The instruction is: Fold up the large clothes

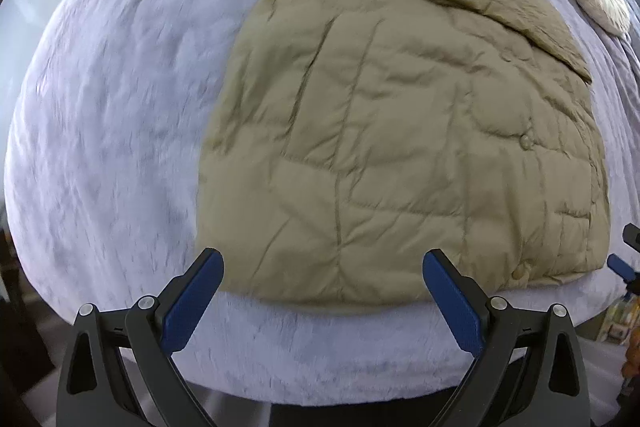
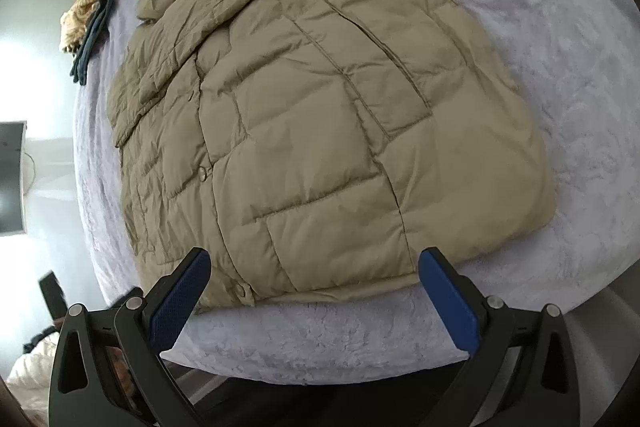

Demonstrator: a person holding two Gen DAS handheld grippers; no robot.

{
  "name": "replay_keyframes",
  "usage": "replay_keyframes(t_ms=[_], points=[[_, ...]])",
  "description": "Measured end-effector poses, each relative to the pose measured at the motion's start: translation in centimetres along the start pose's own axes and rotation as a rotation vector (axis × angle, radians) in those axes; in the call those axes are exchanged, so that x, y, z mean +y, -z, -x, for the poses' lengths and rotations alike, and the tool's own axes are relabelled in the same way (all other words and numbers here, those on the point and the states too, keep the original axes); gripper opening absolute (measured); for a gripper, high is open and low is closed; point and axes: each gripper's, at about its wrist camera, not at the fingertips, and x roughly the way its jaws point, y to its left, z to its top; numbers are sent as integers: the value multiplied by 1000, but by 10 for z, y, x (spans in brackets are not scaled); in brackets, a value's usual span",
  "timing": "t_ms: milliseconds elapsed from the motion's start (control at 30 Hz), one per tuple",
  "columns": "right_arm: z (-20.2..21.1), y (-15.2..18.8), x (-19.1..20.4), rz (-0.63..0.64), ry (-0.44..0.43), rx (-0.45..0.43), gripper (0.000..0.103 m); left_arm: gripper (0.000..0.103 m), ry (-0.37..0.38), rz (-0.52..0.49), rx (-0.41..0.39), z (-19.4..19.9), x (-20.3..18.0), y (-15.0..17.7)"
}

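Flat, one jacket (image 2: 312,131), two wide-spread grippers, nothing held

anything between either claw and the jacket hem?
Nothing visible. Both the left claw and right claw are open just above the near hem of the khaki jacket, with only bare grey blanket around it.

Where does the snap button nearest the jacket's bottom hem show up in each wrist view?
Left wrist: snap button low right, by the hem near the right finger.
Right wrist: snap button low left of centre, by the left finger.
Shared landmark: the jacket's front placket, on the grey blanket.
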Motion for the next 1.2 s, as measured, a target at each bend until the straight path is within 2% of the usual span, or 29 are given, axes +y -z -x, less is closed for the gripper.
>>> replay_keyframes(t_ms=[233, 367, 500, 600, 800, 1000, 1200], points=[[-12, 5, -34, -169, -91, 23, 103, 100, 116, 128, 42, -11, 35, 12], [-13, 7, -61, -270, -96, 22, 103, 100, 257, 198, 45, -14, 54, 19], [-18, 11, -93, -401, -165, 42, 103, 100, 372, 255, 73, -25, 71, 29], [-24, 18, -106, -451, -206, 48, 103, 100, 415, 272, 110, -35, 79, 34], [-37, 26, -115, -498, -295, 55, 103, 100, 481, 307, 162, -58, 73, 51], [-52, 24, -120, -530, -363, 47, 102, 100, 555, 325, 146, -77, 53, 41], [-65, 19, -124, -581, -446, 28, 102, 100, 551, 370, 135, -94, 42, 27]])
